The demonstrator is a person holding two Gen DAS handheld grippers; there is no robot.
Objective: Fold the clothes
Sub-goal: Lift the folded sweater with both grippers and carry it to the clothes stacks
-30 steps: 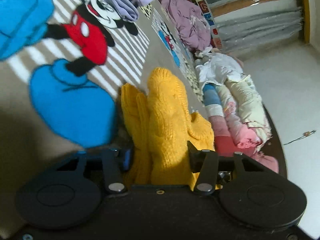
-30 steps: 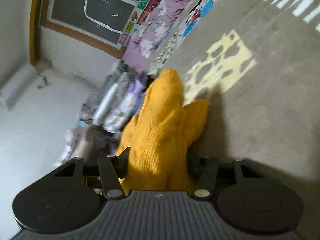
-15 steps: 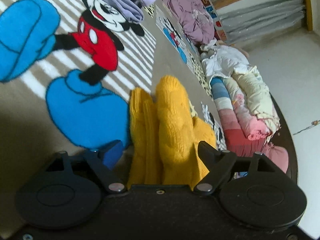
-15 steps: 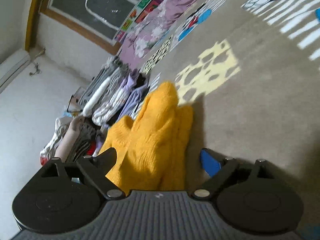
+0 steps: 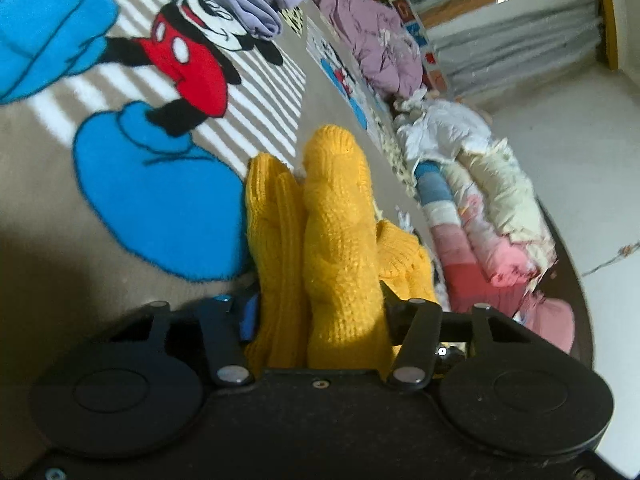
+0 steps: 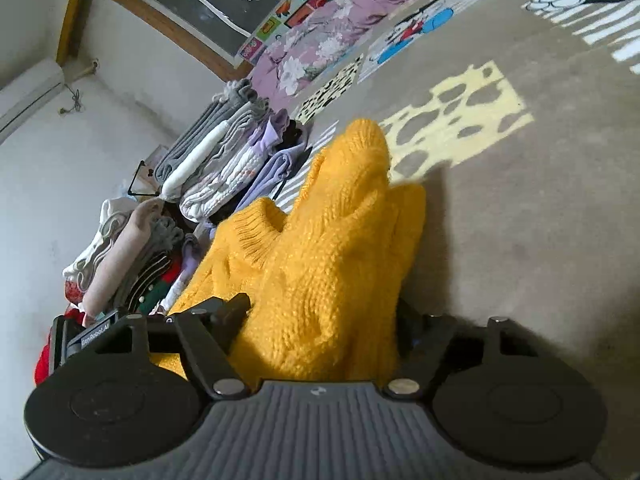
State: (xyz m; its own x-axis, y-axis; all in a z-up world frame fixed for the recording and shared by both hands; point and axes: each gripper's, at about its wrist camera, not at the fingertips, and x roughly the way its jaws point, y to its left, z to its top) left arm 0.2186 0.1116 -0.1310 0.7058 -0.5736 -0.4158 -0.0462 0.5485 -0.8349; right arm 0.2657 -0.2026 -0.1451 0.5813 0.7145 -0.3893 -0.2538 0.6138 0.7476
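A yellow knitted sweater (image 5: 336,232) is bunched in thick folds over a cartoon mouse rug (image 5: 160,184). My left gripper (image 5: 316,312) is shut on one end of the sweater, the knit squeezed between its black fingers. In the right wrist view the same sweater (image 6: 328,256) fills the space between the fingers, and my right gripper (image 6: 324,312) is shut on its other end. The fingertips of both grippers are buried in the knit.
A row of rolled and folded clothes (image 5: 472,216) lies along the rug's right edge, with purple garments (image 5: 376,52) further back. Stacks of folded clothes (image 6: 224,168) sit to the left in the right wrist view. Bare rug (image 6: 520,200) spreads to the right.
Half a second ago both grippers stood open around the sweater. Both have now closed on it again, and the views have shifted slightly.
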